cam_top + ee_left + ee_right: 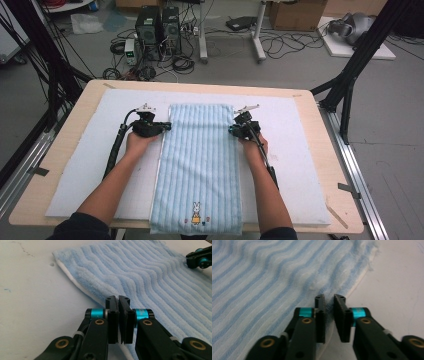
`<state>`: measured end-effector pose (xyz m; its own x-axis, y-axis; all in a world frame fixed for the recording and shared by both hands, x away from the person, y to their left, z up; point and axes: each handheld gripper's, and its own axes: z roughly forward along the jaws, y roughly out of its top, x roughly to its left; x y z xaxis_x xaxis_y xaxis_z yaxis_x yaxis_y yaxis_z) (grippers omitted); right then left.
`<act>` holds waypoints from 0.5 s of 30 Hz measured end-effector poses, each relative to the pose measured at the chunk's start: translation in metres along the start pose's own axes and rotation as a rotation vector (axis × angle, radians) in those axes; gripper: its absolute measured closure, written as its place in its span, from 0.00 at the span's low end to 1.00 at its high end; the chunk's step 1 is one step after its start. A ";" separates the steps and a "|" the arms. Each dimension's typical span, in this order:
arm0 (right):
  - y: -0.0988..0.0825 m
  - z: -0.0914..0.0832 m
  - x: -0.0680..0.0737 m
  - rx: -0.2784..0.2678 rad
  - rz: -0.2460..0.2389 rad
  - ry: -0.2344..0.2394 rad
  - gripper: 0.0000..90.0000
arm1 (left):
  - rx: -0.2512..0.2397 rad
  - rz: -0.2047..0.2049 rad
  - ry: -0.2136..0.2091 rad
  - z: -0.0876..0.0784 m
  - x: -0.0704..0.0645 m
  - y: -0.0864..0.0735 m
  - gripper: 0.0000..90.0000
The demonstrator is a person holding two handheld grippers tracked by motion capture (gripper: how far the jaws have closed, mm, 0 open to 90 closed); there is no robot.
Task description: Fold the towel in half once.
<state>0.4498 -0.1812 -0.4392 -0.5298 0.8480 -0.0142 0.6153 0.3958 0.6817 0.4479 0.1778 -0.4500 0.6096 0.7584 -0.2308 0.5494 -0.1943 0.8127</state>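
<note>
The left hand-held gripper (164,126) sits at the left long edge of the towel (200,165), toward its far end; in the left gripper view its jaws are shut together with the towel's white-backed edge (82,290) pinched between them, as far as I can judge. The towel lies flat on the white mat (80,165) covering the bench (55,150), its long axis running from near to far, with both far corners just beyond the two grippers. It is pale blue, soft and ribbed with lengthwise stripes, and a small rabbit picture (196,213) marks its near end. The right hand-held gripper (233,130) is at the right long edge, level with the left one; its jaws are nearly closed, a narrow gap left, and whether the edge (359,282) is caught I cannot tell. Both hands are equally near, so a fold toward the near end looks likely
</note>
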 end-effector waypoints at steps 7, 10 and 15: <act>0.005 0.001 -0.005 -0.019 -0.011 0.002 0.96 | -0.085 -0.069 -0.003 -0.001 0.006 0.008 0.96; 0.008 0.001 -0.014 -0.082 0.026 0.016 0.96 | -0.089 -0.054 0.013 0.001 0.006 0.018 0.96; 0.012 -0.004 -0.020 -0.147 0.058 0.026 0.96 | -0.124 -0.062 -0.012 -0.002 0.009 0.027 0.96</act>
<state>0.4652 -0.1949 -0.4278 -0.5118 0.8579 0.0462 0.5542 0.2885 0.7808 0.4664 0.1805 -0.4289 0.5842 0.7587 -0.2883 0.5119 -0.0688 0.8563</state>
